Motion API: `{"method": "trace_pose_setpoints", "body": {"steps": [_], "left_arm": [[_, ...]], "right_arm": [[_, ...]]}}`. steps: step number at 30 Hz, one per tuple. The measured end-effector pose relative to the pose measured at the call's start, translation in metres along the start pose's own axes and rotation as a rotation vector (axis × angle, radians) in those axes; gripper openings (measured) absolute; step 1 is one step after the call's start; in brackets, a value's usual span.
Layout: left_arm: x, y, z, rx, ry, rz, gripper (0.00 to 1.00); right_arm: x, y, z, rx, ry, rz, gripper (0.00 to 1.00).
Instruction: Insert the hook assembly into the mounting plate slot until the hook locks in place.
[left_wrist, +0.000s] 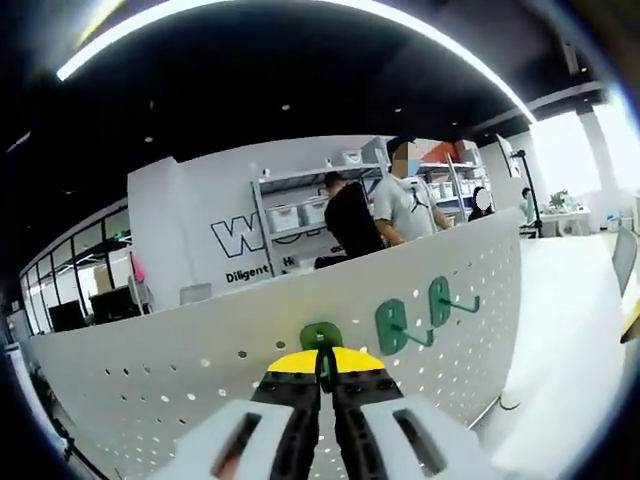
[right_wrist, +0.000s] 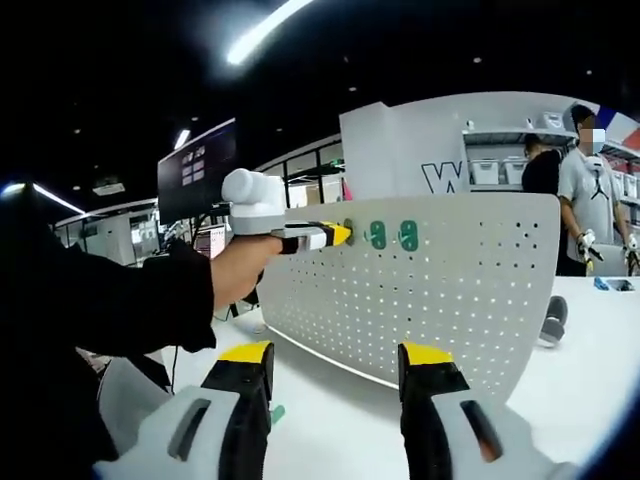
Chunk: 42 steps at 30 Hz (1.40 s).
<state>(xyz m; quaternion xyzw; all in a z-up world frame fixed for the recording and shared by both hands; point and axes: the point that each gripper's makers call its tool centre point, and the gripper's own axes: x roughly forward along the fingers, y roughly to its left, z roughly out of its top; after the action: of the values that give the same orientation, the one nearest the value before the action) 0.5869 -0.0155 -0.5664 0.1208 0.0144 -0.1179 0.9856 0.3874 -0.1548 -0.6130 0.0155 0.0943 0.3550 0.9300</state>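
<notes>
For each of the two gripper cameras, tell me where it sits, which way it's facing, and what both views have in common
Left gripper view: rides the left gripper, close against the white pegboard, jaws shut on a green hook.
Right gripper view: rides the right gripper, further back, jaws open, facing the pegboard; the person's sleeve and hand show.
Shared: pegboard, two mounted green hooks, left gripper.

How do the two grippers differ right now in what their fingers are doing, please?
The left gripper has its fingers closed on a green hook at the white pegboard; the right gripper has its fingers wide apart, holding nothing. The left is up at the board; the right hangs back above the table. Both have yellow-tipped black fingers.
</notes>
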Motion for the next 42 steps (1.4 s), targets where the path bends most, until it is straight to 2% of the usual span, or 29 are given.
{"method": "trace_pose_setpoints", "body": {"steps": [3,7,11,12,18,26,28,29,33,34,38,42], "left_arm": [[0.0,0.001,0.0,0.009,-0.001,0.016,0.03],[-0.001,0.002,-0.001,-0.028,-0.008,0.047,0.03],[0.0,0.001,-0.001,-0.016,-0.02,0.081,0.03],[-0.001,0.002,0.0,-0.04,-0.029,0.094,0.03],[0.0,0.001,0.0,0.016,-0.046,0.13,0.03],[-0.001,-0.001,0.002,0.184,-0.053,0.169,0.04],[0.0,-0.002,0.001,0.197,-0.057,0.171,0.04],[-0.001,-0.001,0.003,0.262,-0.053,0.18,0.05],[0.0,-0.002,0.002,0.29,-0.059,0.189,0.05],[0.0,-0.002,0.003,0.357,-0.054,0.199,0.05],[0.002,-0.003,0.002,0.392,-0.055,0.201,0.06],[0.002,-0.003,0.005,0.516,-0.051,0.207,0.06]], "right_arm": [[0.0,0.0,-0.002,0.004,0.002,-0.001,0.47],[0.0,0.0,-0.003,0.005,0.006,-0.002,0.47],[-0.001,0.001,-0.004,0.001,0.009,0.002,0.47],[-0.001,0.001,-0.005,0.001,0.011,0.002,0.47],[-0.003,0.001,-0.01,0.002,0.031,0.002,0.47],[-0.003,-0.002,-0.013,0.005,0.039,-0.002,0.47],[-0.002,-0.002,-0.014,0.007,0.041,-0.002,0.47],[-0.001,-0.002,-0.015,0.008,0.043,-0.001,0.47],[0.0,-0.001,-0.015,0.006,0.048,0.002,0.47],[0.0,-0.001,-0.015,0.006,0.049,0.001,0.47],[0.0,-0.001,-0.017,0.006,0.054,-0.001,0.47],[0.001,0.0,-0.02,0.01,0.062,-0.002,0.46]]}}
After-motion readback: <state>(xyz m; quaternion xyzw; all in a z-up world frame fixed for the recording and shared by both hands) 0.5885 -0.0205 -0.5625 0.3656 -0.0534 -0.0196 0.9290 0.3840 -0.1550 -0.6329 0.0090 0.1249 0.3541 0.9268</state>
